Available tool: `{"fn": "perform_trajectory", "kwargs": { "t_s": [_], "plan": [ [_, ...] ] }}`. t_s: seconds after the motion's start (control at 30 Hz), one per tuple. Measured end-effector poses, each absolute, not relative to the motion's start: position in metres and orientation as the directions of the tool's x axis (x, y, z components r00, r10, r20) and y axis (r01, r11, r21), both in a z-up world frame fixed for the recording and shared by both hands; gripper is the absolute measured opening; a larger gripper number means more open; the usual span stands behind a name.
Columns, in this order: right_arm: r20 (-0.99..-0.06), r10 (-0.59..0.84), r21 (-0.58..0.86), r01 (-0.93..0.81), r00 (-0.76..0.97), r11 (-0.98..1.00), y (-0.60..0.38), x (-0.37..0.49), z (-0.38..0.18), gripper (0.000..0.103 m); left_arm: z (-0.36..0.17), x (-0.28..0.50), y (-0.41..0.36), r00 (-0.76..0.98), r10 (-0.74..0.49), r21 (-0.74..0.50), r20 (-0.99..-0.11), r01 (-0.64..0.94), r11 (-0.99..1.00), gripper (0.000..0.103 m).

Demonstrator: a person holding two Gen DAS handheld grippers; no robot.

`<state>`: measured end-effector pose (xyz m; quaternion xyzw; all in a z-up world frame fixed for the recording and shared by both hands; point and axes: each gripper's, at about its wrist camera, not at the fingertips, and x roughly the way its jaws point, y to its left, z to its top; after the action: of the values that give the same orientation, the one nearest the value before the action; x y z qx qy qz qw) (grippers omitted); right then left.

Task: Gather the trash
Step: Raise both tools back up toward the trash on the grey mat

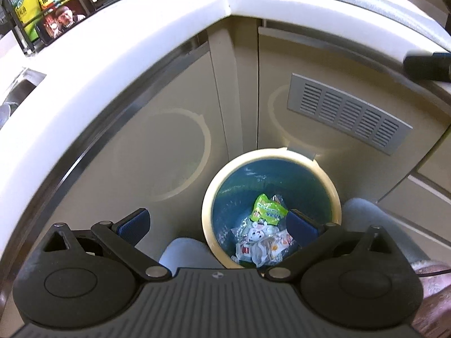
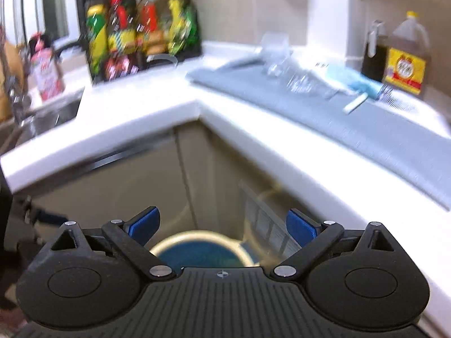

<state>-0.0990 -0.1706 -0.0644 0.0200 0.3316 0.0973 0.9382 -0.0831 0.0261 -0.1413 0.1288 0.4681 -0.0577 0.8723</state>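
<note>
- Where the left wrist view looks steeply down: left gripper (image 1: pixel 217 226) with jaws spread wide, blue pads (image 1: pixel 132 225) bare, nothing between them.
- Just beyond and below: cream-rimmed trash bin (image 1: pixel 270 155) with a dark blue-green liner, standing on the floor in the inner corner of the cabinets.
- Inside the bin, on its bottom: green wrapper (image 1: pixel 267 209) lying on top of white and clear crumpled packets (image 1: pixel 259 245); all trash loose, touching no pad.
- On either side of the bin: pale grey trouser legs (image 1: pixel 369 217) of the person.
- Behind the bin: beige cabinet doors (image 1: pixel 157 129), showing faint reflections of the rim, and a metal vent grille (image 1: pixel 348 112) in the right-hand door.
- Above the doors: white L-shaped countertop (image 1: pixel 112 64), with a black rack of bottles (image 1: pixel 42 8) at far left.
- In the right wrist view, blurred throughout: right gripper (image 2: pixel 222 229) likewise held wide, empty, above the same bin (image 2: pixel 203 238), seen only in part between its fingers.
- Farther off: countertop corner (image 2: pixel 197 107), sink (image 2: pixel 50 112) at left, grey mat (image 2: pixel 352 124) at right carrying clear items too smeared to name and a light blue duster (image 2: pixel 358 90).
- Farthest: bottle rack (image 2: pixel 135 28) against the tiled wall, dark bottle (image 2: pixel 373 53) and large jug with yellow label (image 2: pixel 408 56) at far right.
</note>
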Motion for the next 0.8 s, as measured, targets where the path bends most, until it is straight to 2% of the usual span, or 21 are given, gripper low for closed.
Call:
{"fn": "perform_trajectory", "kwargs": {
  "t_s": [0.17,0.33,0.6,0.8],
  "plan": [
    [-0.568,0.148,0.082,-0.124,0.809,0.989,-0.199,-0.080,-0.044,0.098,-0.128,-0.077,0.027,0.546,-0.022,0.125,-0.837,0.230,0.965,0.103],
    [-0.529,0.081,0.053,-0.062,0.845,0.997,-0.224,-0.058,-0.030,0.099,-0.102,-0.067,0.024,0.560,-0.120,0.037,-0.820,0.260,0.965,0.103],
    [-0.490,-0.004,0.028,0.020,0.872,0.999,-0.253,-0.032,-0.021,0.100,-0.070,-0.048,-0.009,0.653,-0.109,0.156,-0.749,0.334,0.930,0.103],
    [-0.513,-0.072,0.051,0.114,0.855,0.992,-0.277,0.001,-0.030,0.100,-0.063,-0.036,-0.023,0.655,-0.132,0.157,-0.744,0.363,0.919,0.103]
  ]
}}
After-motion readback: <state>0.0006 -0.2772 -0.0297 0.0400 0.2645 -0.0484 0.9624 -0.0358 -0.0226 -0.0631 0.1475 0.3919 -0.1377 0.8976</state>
